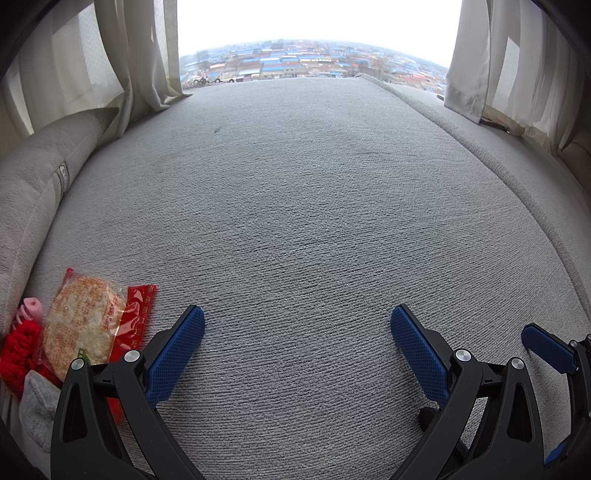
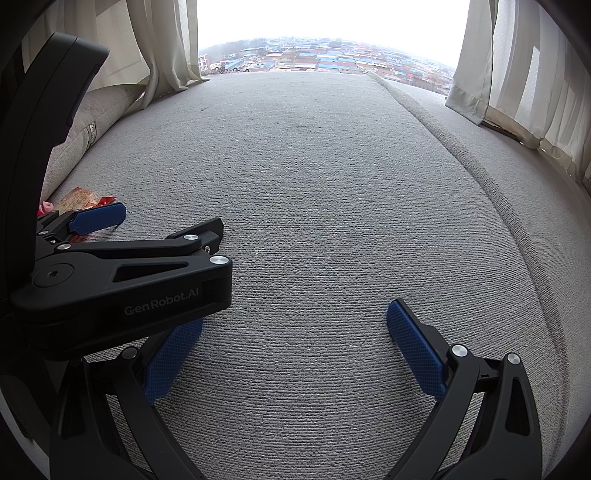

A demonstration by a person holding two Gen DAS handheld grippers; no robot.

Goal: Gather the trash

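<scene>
A clear snack wrapper with red ends (image 1: 88,325), holding a round cracker, lies on the grey fabric seat (image 1: 295,184) at the lower left. It also shows small and far left as the snack wrapper (image 2: 79,197) in the right wrist view. My left gripper (image 1: 297,332) is open and empty, and its left finger (image 1: 177,354) sits just right of the wrapper. My right gripper (image 2: 293,343) is also open and empty, hovering over bare fabric to the right of the left one.
Beside the wrapper lie a red knitted item (image 1: 18,354), a pink piece (image 1: 31,310) and a grey sock (image 1: 37,406). A beige bolster cushion (image 1: 37,177) lines the left edge. Curtains (image 1: 140,55) frame a bright window (image 1: 314,29) at the far end.
</scene>
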